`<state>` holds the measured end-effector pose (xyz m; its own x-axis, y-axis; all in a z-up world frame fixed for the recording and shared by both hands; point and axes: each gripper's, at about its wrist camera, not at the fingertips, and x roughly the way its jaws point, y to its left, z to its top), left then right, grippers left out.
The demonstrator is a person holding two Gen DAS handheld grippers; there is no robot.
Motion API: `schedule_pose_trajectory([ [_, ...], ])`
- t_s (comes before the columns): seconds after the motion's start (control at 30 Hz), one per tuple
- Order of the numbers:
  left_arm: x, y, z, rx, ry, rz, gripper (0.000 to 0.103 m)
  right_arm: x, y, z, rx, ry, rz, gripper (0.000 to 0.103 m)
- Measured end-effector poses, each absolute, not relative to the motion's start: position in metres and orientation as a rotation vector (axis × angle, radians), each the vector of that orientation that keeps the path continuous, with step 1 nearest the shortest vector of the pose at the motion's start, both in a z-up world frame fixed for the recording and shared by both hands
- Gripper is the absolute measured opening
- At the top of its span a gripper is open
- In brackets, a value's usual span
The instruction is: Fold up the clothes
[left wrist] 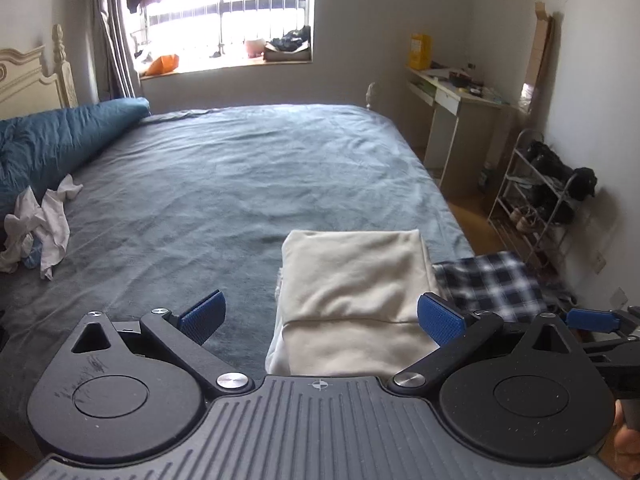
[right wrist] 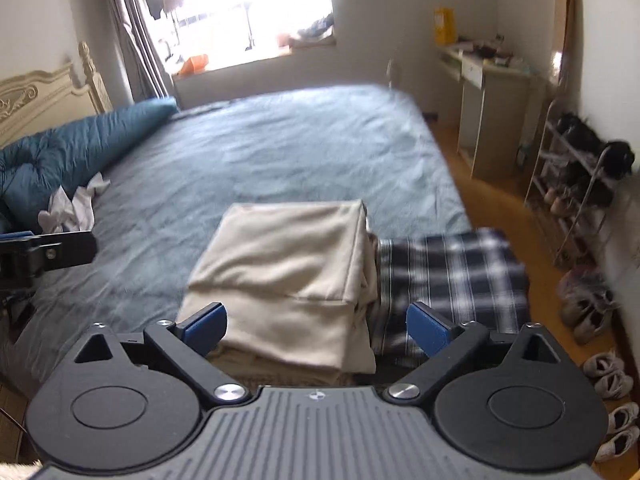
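Left gripper (left wrist: 322,318) fingers spread wide, empty, above folded cream garment (left wrist: 352,296), right gripper (right wrist: 316,326) likewise released

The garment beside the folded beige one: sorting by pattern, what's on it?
The garment is dark navy and white plaid, clearest in the right wrist view.

The folded cream garment (right wrist: 288,276) sits on the near right part of the grey-blue bed (right wrist: 260,152), the folded dark-and-white plaid shirt (right wrist: 452,276) touching its right side. Crumpled white clothes (left wrist: 36,228) lie far left, against the rolled teal duvet (left wrist: 60,140).
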<state>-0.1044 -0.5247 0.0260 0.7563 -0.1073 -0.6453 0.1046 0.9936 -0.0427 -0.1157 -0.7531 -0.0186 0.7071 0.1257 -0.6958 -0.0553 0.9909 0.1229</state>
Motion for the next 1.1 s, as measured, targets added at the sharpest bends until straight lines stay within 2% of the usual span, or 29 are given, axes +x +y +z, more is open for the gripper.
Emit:
schedule_pose_trajectory([
  [0.2, -0.104, -0.508, 0.036, -0.075, 0.679, -0.125, 0.103, -0.122, -0.731, -0.006, 0.025, 0.798, -0.013, 0.1],
  [0.53, -0.1, -0.487, 0.018, -0.084, 0.855, -0.085, 0.103, -0.122, -0.704, 0.009, 0.054, 0.831, -0.056, 0.1],
  [0.8, -0.107, -0.485, 0.009, -0.016, 0.91, -0.082, 0.103, -0.124, -0.676, -0.005, -0.045, 0.884, -0.111, 0.1],
  [1.1, -0.107, -0.479, -0.002, -0.009, 0.984, -0.066, 0.103, -0.133, -0.683, -0.022, 0.087, 0.986, -0.143, 0.1],
])
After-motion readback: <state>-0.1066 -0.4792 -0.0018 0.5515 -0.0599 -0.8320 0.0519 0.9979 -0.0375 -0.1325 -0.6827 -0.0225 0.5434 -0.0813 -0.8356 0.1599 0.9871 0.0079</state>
